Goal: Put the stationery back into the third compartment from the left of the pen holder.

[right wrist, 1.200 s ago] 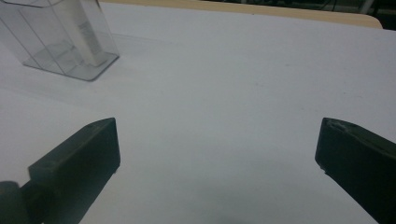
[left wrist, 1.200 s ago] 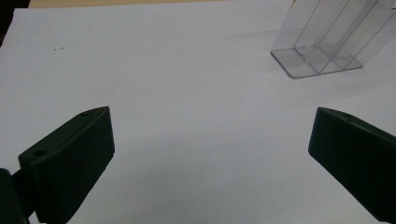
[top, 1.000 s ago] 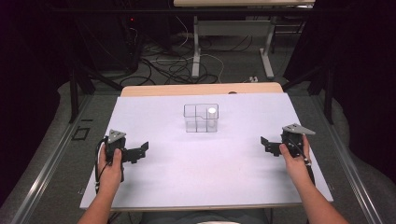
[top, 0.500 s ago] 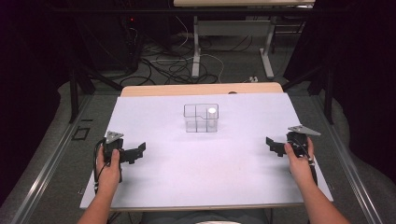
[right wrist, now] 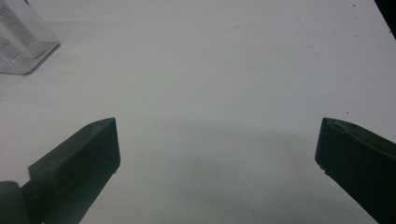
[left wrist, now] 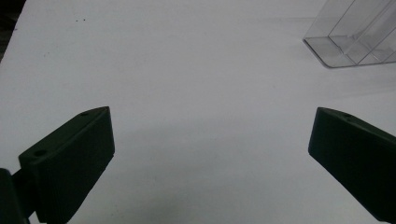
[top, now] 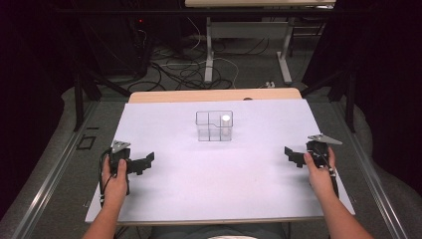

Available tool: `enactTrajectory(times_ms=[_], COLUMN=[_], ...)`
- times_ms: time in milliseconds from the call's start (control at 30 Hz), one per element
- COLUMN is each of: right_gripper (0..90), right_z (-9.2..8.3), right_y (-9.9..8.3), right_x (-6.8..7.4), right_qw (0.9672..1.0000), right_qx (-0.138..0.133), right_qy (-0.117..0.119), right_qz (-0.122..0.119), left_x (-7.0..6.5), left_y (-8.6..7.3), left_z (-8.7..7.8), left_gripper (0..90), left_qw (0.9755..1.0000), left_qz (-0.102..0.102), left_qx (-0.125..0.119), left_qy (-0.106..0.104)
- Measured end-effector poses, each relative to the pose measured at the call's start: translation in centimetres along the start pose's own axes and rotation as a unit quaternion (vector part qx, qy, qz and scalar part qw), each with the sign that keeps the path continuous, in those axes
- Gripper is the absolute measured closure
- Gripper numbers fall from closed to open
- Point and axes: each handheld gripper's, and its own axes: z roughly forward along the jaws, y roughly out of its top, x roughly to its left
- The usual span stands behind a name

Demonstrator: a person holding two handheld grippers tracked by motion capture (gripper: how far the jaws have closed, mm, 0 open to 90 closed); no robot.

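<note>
While both grippers rest empty on the table [top: 209, 189], fingers spread wide, nothing is in hand. Left gripper [top: 145, 163] sits at eight o'clock, right gripper [top: 290, 155] at four. At table centre, the clear box [top: 214, 126] holds a white tube [top: 226, 124] in its two o'clock compartment. No writing is readable.

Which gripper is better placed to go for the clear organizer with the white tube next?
Left, marginally. The left gripper sits nearer the clear organizer than the right gripper at the table edge. Both are open and empty.
</note>
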Motion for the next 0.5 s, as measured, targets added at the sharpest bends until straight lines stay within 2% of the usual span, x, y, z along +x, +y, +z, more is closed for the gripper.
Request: enactTrajectory(times_ms=[500], right_gripper=[0.0], right_z=[0.02], right_y=[-0.17], right_x=[-0.7], right_qw=[0.9998], right_qx=[0.003], right_qy=[-0.001], right_qz=[0.022], left_x=[0.21], left_y=[-0.02], left_z=[0.05], left_gripper=[0.3], left_qw=[1.0], left_qz=[-0.006], left_qx=[0.002], left_qy=[0.004])
